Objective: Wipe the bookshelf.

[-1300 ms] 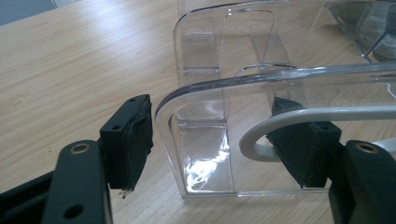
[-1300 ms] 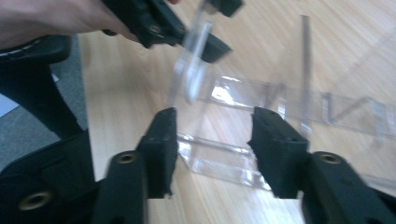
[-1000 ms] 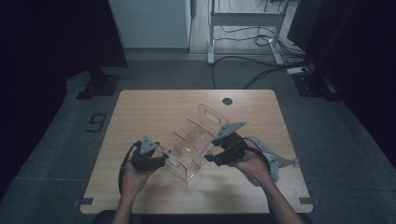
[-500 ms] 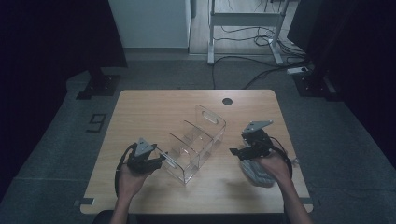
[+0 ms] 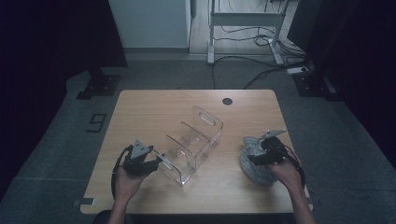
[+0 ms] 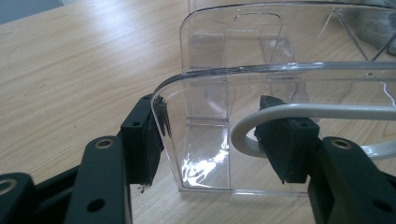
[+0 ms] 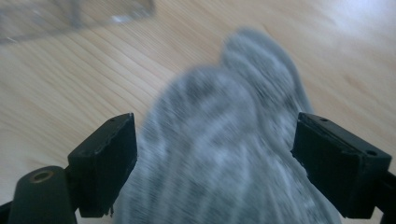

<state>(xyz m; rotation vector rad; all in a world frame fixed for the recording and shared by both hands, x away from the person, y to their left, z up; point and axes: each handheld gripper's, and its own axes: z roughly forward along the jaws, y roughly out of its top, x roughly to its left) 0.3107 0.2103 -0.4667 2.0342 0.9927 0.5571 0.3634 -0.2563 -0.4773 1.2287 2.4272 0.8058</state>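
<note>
One clear plastic box with dividers [image 5: 194, 142] is being gripped at its near end wall by the left gripper [image 6: 219, 140] on the wooden bench [image 5: 154, 105]. One grey knitted cloth [image 7: 224, 158] is lying between the right gripper [image 7: 212, 154]'s jaws, which have just been opening and are released.

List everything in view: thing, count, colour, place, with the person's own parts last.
clear organiser: one, transparent plastic with dividers, middle of the table
grey cloth: one, grey, bunched on the table's right side
table: one, light wood, centre of the room
black hole: one, black, table's far edge
left gripper: one, black, jaws around the organiser's near end wall
right gripper: one, black, jaws apart over the cloth, just been opening
hands: two, at the table's near edge
</note>
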